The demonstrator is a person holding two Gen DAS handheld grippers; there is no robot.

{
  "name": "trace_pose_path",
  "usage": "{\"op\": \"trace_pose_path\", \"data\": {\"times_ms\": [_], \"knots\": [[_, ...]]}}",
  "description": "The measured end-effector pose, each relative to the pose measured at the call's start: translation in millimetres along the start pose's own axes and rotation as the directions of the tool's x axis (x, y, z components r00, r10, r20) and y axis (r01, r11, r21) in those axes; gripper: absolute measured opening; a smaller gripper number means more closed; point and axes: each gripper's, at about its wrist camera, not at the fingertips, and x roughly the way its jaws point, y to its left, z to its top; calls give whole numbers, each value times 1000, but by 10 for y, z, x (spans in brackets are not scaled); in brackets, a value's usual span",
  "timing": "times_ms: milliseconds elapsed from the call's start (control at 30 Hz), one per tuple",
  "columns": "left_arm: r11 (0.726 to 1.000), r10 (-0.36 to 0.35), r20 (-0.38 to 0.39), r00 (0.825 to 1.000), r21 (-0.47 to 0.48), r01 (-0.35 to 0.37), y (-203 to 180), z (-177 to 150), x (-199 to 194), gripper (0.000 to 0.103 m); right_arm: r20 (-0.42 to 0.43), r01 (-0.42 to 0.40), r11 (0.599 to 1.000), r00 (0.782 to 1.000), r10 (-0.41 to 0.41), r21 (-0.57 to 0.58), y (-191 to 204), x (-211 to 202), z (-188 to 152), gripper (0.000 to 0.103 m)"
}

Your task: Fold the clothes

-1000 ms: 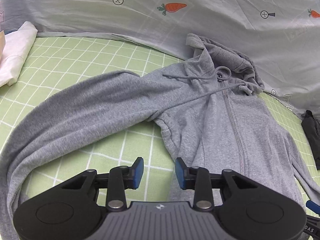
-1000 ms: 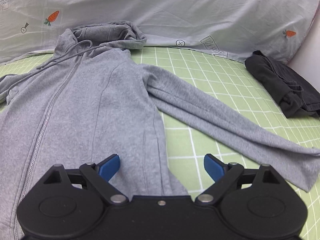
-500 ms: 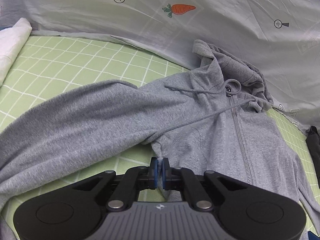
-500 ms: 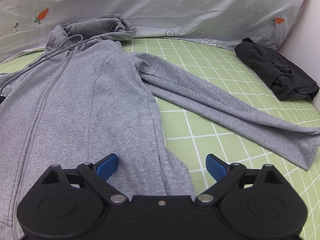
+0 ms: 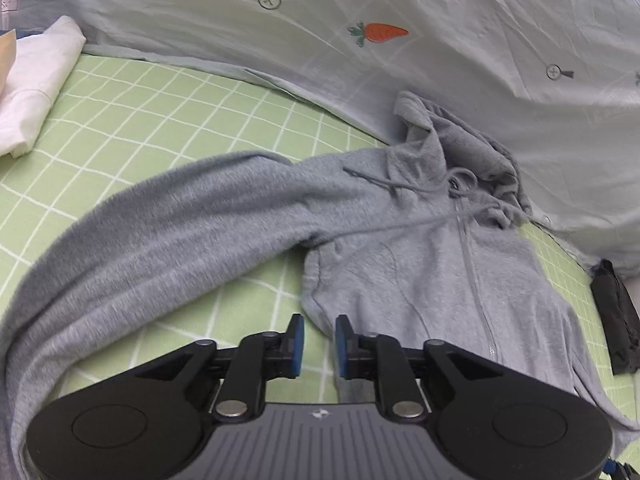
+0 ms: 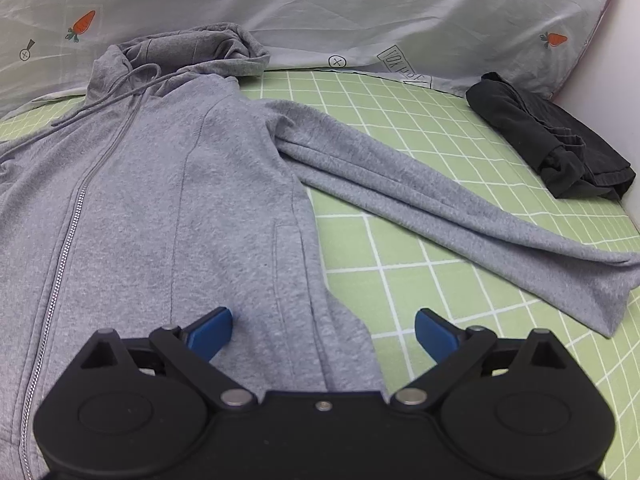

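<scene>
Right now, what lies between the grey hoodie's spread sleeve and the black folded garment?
In the right wrist view, only bare green checked sheet lies between the grey hoodie's sleeve and the black garment.

Left gripper [image 5: 319,344]: black plastic body, two round housings at the sides, each with a shallow circular disc. Grey ribbed plate in the middle, with a small white emblem near its top edge. Two angular black link arms, each with a silver round pin at the base and smaller pins higher up. Blue flat pads [image 5: 297,345] on the inner faces.

Right gripper [image 6: 324,334]: same black body and silver pins, one small screw at centre, blue pads [image 6: 210,336].
</scene>
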Motion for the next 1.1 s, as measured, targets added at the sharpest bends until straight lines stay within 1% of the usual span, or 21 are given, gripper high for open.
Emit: {"op": "trace_pose_path", "data": {"times_ms": [67,133,167,200,233,267,300,333,400,500,567,633,667,700,733,767,800,833,900,1000,1100], "knots": [[998,-7,-37,999,69,9,-143,-191,-56,33,-15,-8,1000,1000,8,4,-5,-19,-31,99],[992,4,-63,998,128,4,-268,-408,-98,33,-26,-23,1000,999,24,16,-29,-49,-70,95],[990,8,-69,998,138,1,-307,-498,-111,33,-32,-35,999,999,36,26,-45,-63,-84,91],[991,7,-75,997,133,3,-322,-576,-123,31,-37,-51,998,998,52,39,-63,-80,-96,83],[993,6,-81,997,116,4,-314,-639,-128,31,-40,-68,996,997,70,53,-82,-99,-108,78],[995,9,-86,996,96,-1,-295,-684,-129,23,-40,-90,994,995,92,63,-93,-119,-117,66],[997,10,-90,996,80,-3,-276,-720,-130,11,-40,-113,991,992,116,70,-101,-138,-125,51],[997,16,-90,996,75,-9,-267,-749,-138,11,-39,-130,989,990,133,70,-93,-163,-133,44],[993,44,-79,996,113,-35,-286,-783,-180,10,-37,-122,992,992,124,41,-52,-218,-156,23],[982,107,-68,992,165,-95,-277,-816,-273,9,-40,-132,990,990,134,40,-62,-294,-212,12],[977,145,-72,987,165,-132,-214,-832,-329,9,-51,-142,989,988,145,47,-88,-331,-244,12],[980,157,-85,984,139,-145,-162,-839,-391,11,-67,-152,988,986,154,33,-90,-357,-260,13],[981,164,-91,982,121,-152,-156,-831,-426,14,-76,-153,988,985,155,22,-89,-367,-254,15],[980,177,-95,980,108,-167,-165,-818,-462,14,-84,-153,988,985,153,12,-90,-379,-245,27],[979,186,-91,978,105,-177,-195,-805,-507,15,-85,-147,989,986,146,4,-105,-398,-228,35],[977,191,-79,978,109,-182,-247,-787,-569,21,-69,-143,990,987,143,6,-150,-426,-205,48],[976,193,-66,979,116,-184,-307,-772,-623,29,-48,-142,990,989,142,11,-205,-456,-182,55],[975,187,-49,981,128,-179,-382,-764,-664,34,-26,-139,990,990,140,19,-276,-472,-155,58],[974,175,-19,984,152,-170,-541,-756,-734,53,17,-110,993,994,110,42,-457,-460,-89,74],[969,182,4,983,171,-180,-845,-818,-692,66,66,-43,994,997,37,96,-817,-345,11,84],[969,194,-36,980,160,-186,-1204,-996,-514,71,37,16,979,999,-25,205,-1288,-128,97,86]]}}
